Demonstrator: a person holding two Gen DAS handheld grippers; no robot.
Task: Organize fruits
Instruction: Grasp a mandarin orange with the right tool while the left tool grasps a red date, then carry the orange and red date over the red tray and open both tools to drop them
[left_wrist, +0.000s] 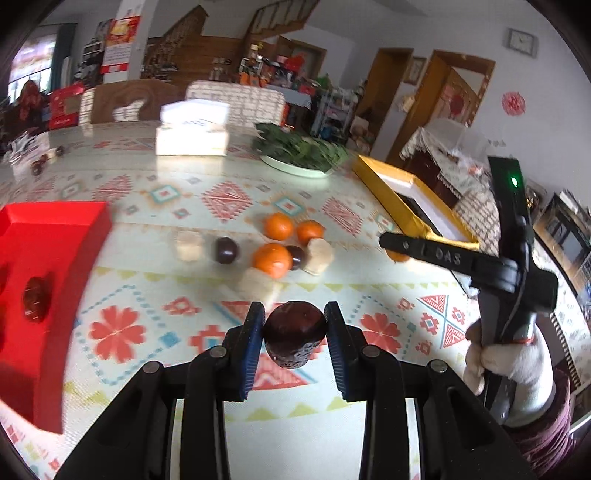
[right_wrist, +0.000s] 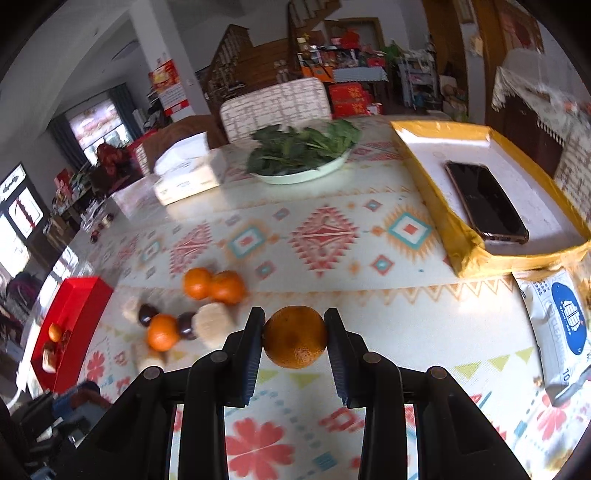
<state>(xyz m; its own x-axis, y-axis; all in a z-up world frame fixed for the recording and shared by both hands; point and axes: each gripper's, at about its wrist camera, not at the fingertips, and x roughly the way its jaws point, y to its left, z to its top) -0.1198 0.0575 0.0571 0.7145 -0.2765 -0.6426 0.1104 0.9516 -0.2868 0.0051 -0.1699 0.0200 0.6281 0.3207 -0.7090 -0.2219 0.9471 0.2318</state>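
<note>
A dark red jujube (left_wrist: 294, 334) is clamped across its middle in the left gripper (left_wrist: 294, 332), above the tabletop (left_wrist: 177, 206). A mandarin (right_wrist: 295, 336) is pinched at its equator in the right gripper (right_wrist: 295, 338). Both are judged light and round, so rolling is possible; the mandarin's skin is soft, so gentle pressure is advised. The red tray (left_wrist: 55, 236) sits left, the remaining fruit pile (left_wrist: 280, 243) mid-tabletop.
</note>
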